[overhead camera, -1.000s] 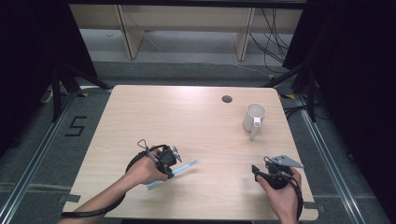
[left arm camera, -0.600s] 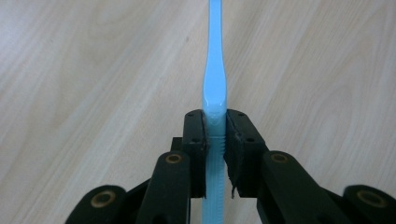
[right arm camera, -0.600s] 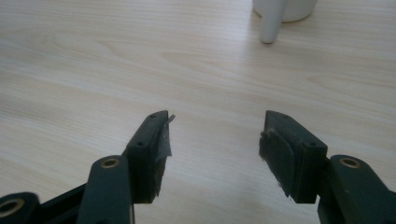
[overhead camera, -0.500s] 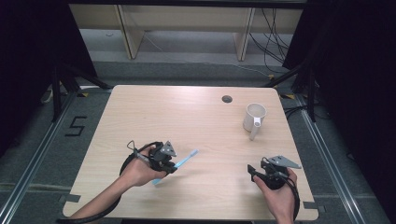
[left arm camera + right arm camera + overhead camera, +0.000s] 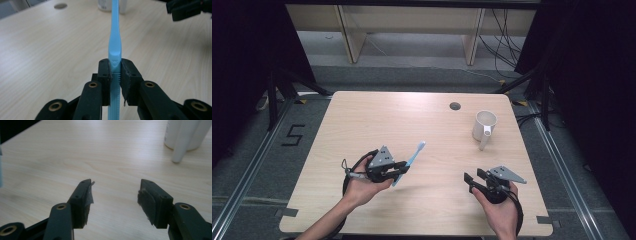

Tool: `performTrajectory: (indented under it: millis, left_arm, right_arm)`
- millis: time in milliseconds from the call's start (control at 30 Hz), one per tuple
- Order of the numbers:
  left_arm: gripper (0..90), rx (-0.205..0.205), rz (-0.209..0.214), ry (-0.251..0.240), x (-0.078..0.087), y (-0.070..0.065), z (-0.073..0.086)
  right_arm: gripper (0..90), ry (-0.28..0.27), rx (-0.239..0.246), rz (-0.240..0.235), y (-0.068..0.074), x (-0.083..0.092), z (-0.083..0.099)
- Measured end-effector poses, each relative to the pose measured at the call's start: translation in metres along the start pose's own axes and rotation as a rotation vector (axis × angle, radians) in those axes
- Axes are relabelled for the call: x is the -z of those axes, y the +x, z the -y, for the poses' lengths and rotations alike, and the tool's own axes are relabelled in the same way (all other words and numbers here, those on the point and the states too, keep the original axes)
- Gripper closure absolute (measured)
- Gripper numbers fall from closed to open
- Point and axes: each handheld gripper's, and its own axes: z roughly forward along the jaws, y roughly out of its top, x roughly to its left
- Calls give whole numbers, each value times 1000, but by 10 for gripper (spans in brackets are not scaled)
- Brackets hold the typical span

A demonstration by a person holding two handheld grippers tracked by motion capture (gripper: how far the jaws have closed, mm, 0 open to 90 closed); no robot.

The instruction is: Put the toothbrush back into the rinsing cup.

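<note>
Pale tabletop (image 5: 422, 115): left tool (image 5: 398, 170) pinches toothbrush (image 5: 410, 161) aimed toward mug (image 5: 484, 126), likely for insertion; right tool (image 5: 475, 180), spread but just closing, waits empty nearby.

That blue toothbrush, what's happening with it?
A person holds a gripper in each hand. The left gripper is clamped on the blue toothbrush, lifting it clear of the table. The right gripper holds nothing; its jaws have just been closing a little. A white mug stands at the far right.
</note>
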Motion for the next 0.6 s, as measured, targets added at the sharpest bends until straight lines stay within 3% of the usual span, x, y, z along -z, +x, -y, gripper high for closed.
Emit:
performTrajectory:
  millis: [133, 200, 233, 267, 333, 367, 567, 600]
  left_arm:
    - [779, -3, -8, -103, 2, -1, 0]
    - [779, -11, -16, -150, 2, -2, 1]
    - [779, -13, -24, -163, 2, -2, 1]
    - [779, -17, -30, -177, 2, -3, 2]
    - [779, -31, -38, -218, 0, -6, 3]
    - [780, -31, -38, -218, 0, -6, 3]
    - [780, -41, -46, -255, -5, -9, 4]
    - [780, -38, -47, -260, -6, -9, 5]
  right_arm:
    - [493, -55, 20, -47, 8, 0, -4]
    - [532, -89, 56, -57, 14, 1, -7]
    - [547, -92, 28, -69, 19, 2, -9]
    - [565, -129, 76, -78, 24, 3, -13]
    - [578, -161, 93, -90, 31, 2, -18]
    - [578, -161, 93, -90, 31, 2, -18]
    - [594, -227, 104, -156, 62, -4, -37]
    - [595, -229, 129, -164, 64, -5, -40]
